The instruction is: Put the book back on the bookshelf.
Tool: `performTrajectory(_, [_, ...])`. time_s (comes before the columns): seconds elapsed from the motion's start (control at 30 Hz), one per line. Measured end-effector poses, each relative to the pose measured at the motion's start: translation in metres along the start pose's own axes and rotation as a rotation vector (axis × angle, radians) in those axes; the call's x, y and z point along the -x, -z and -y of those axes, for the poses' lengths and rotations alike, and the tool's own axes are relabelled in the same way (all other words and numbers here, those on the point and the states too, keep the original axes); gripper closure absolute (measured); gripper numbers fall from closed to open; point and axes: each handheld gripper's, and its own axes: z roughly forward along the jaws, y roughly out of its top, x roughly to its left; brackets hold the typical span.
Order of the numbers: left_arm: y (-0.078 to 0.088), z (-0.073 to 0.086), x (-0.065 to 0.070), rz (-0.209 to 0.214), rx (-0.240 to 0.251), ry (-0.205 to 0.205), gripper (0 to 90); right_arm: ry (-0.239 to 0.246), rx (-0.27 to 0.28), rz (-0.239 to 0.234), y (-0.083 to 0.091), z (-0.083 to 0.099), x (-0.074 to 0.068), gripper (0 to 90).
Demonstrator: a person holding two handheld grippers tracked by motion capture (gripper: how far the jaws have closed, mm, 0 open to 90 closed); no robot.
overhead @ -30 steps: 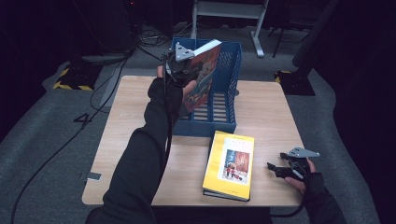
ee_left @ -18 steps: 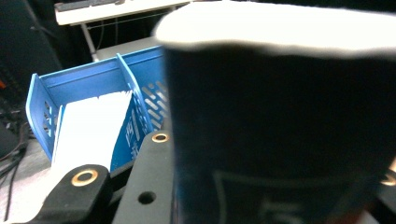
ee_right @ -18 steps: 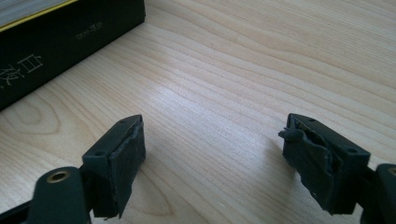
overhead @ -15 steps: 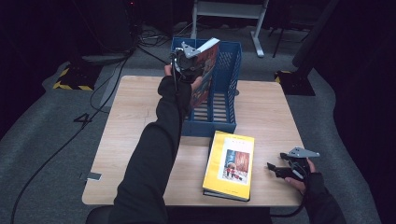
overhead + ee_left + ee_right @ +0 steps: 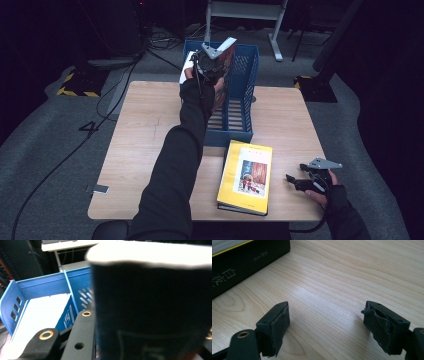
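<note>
Left hand-held gripper (image 5: 212,60): clamped on a dark-covered book (image 5: 224,75), held upright over the blue file rack (image 5: 247,90) at the table's far edge.
Rack contents: 1 white-paged item (image 5: 40,315) in the left compartment.
Right hand-held gripper (image 5: 325,327): jaws spread, nothing between them, resting on the table (image 5: 145,135), near right.
Yellow book (image 5: 246,175): lying flat, near edge, left of the right hand-held gripper.

Yellow book (image 5: 246,177): lies flat on the near part of the table, cover picture up, just in front of the blue rack; its dark spine with pale lettering (image 5: 242,263) faces the right side.
Table (image 5: 145,145): pale wood, rounded corners.
Floor (image 5: 55,150): grey carpet, with black cables (image 5: 120,87) trailing across it.
Striped block (image 5: 75,89): yellow and black, on the floor left of the table.
White frame (image 5: 245,10): metal legs, behind the table.
</note>
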Motion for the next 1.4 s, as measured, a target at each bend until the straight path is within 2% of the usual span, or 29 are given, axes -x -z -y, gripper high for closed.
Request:
performTrajectory(0.07, [-0.005,0.001,0.002,-0.023,-0.003,0.011,73.8,0.001,0.001,0.0,0.0,0.0,0.0,21.3])
performTrajectory(0.1, [-0.007,0.001,0.003,-0.019,-0.004,0.019,73.8,0.001,0.001,0.0,0.0,0.0,0.0,21.3])
performTrajectory(0.17, [-0.011,0.001,0.006,-0.041,-0.006,0.015,73.8,0.002,0.0,-0.001,0.0,0.0,0.0,21.3])
performTrajectory(0.27, [-0.014,0.001,0.008,-0.047,-0.001,0.023,73.8,0.002,0.0,-0.001,0.0,0.0,0.0,21.3])
performTrajectory(0.37, [-0.023,0.002,0.014,-0.08,0.007,0.037,73.7,0.003,0.0,-0.001,0.0,0.0,0.0,21.3])
performTrajectory(0.47, [-0.027,0.003,0.015,-0.088,0.011,0.038,73.7,0.003,0.0,-0.002,0.0,0.0,0.0,21.3])
performTrajectory(0.73, [-0.041,0.017,0.023,-0.132,0.009,0.082,73.6,0.003,0.001,-0.004,0.0,0.0,0.0,21.3])
performTrajectory(0.83, [-0.044,0.021,0.024,-0.122,0.011,0.095,73.5,0.009,-0.001,-0.004,0.0,0.0,-0.001,21.4])
performTrajectory(0.93, [-0.045,0.025,0.023,-0.114,0.012,0.096,73.6,0.036,0.009,0.004,0.0,0.0,-0.004,21.5])
performTrajectory(1.4, [-0.051,0.051,0.023,-0.092,-0.003,0.11,73.4,0.024,0.004,-0.013,0.0,0.0,-0.003,21.5])
